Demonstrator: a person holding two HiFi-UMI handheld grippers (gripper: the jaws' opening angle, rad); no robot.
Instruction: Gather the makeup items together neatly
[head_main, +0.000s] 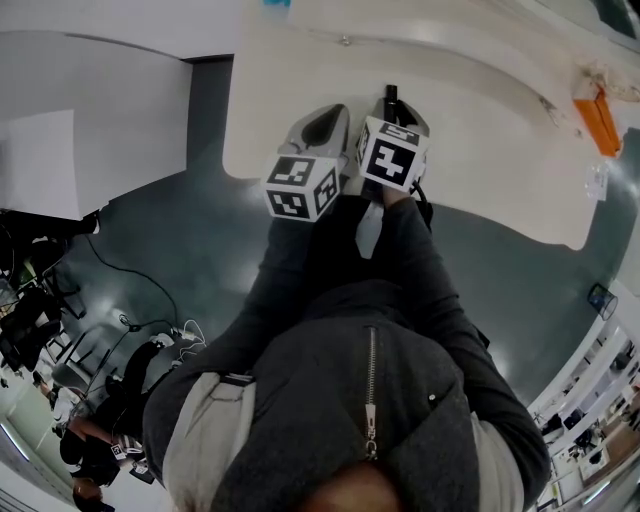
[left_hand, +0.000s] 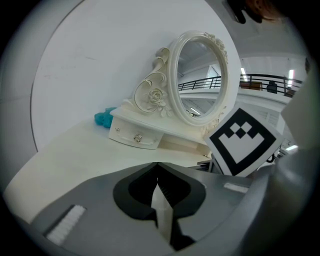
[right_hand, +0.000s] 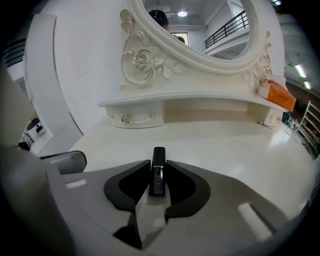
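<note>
The right claw (right_hand: 158, 161) is clamped on a black lipstick (right_hand: 158, 175) — the tube pokes out past its tips, pointing toward the mirror (right_hand: 200, 25) across the white table (right_hand: 235, 150). The left claw (left_hand: 157, 166) is pinched together with nothing in it — just beside the right one. An orange item (right_hand: 279, 95) sits by the mirror's right end.

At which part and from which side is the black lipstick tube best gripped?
Probably as now: the right gripper clamps the black lipstick tube on its long sides, approaching along its length from the rear end. Those straight, parallel sides suit flat pads.
</note>
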